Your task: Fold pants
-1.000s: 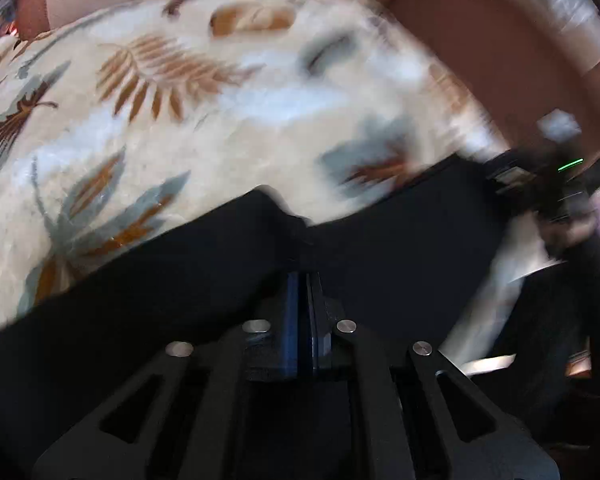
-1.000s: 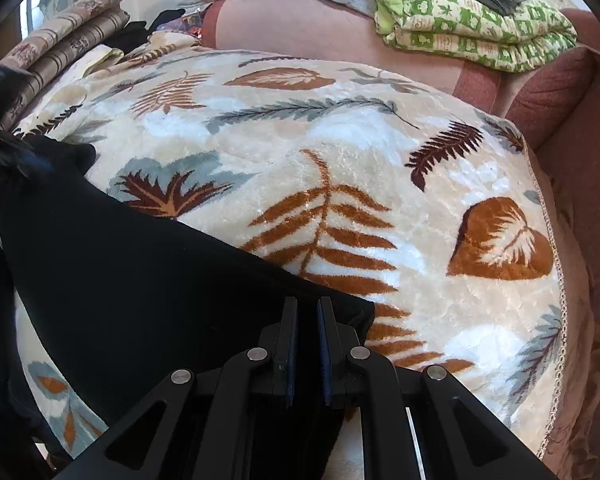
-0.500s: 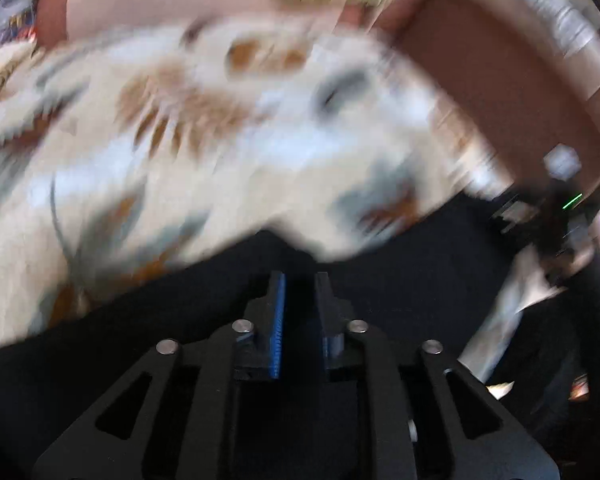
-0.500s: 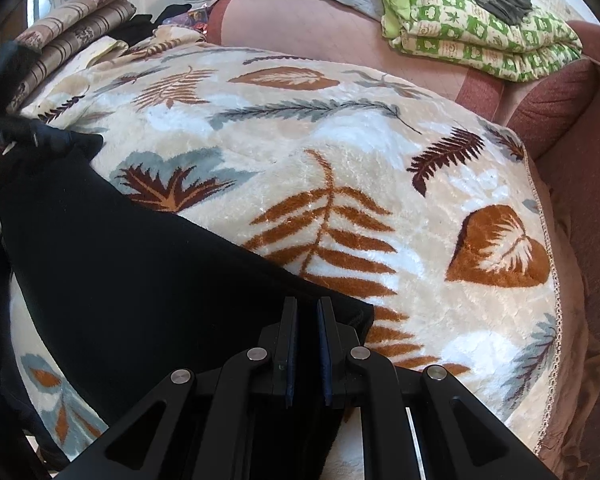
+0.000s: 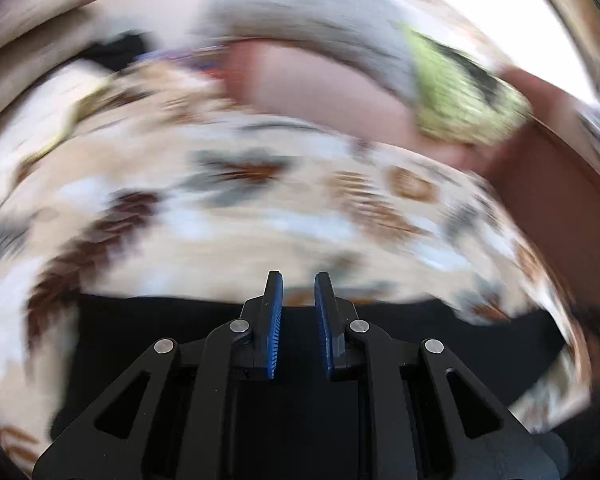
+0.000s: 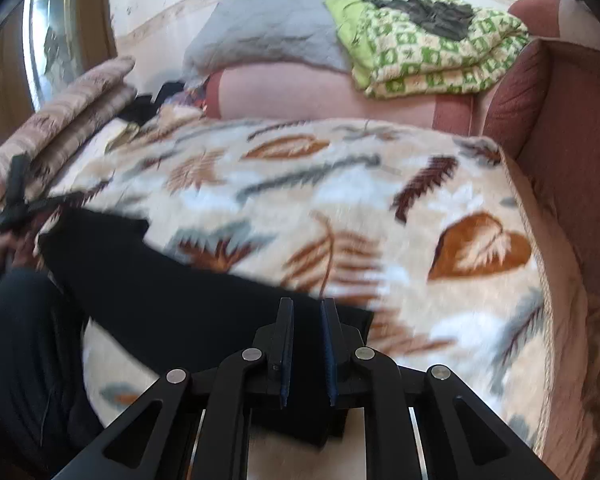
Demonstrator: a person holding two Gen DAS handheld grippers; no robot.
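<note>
My left gripper (image 5: 298, 286) now shows a narrow gap between its blue-padded fingers (image 5: 275, 320), and nothing sits in it; a second ago those fingers were pinched together on the black cloth. I judge the pants (image 5: 300, 320) released on this side. They lie as a dark band across the lower part of the left wrist view, below and behind the fingertips, on the leaf-print blanket (image 5: 260, 216). This view is heavily smeared, whereas it was sharper a second ago, so the hand is swinging away.

My right gripper (image 6: 305, 312) is opening: its jaws are parting, and daylight shows between the fingers (image 6: 286, 344) where they were nearly shut before. The pants (image 6: 172, 292) lie under and behind them; I see no cloth clamped between the pads. In the right wrist view the garment runs from the lower centre to the middle left of the frame, where the left gripper (image 6: 16, 208) appears.

Assessment: one fold has been laid and let go. The next grasp point is not yet chosen.
</note>
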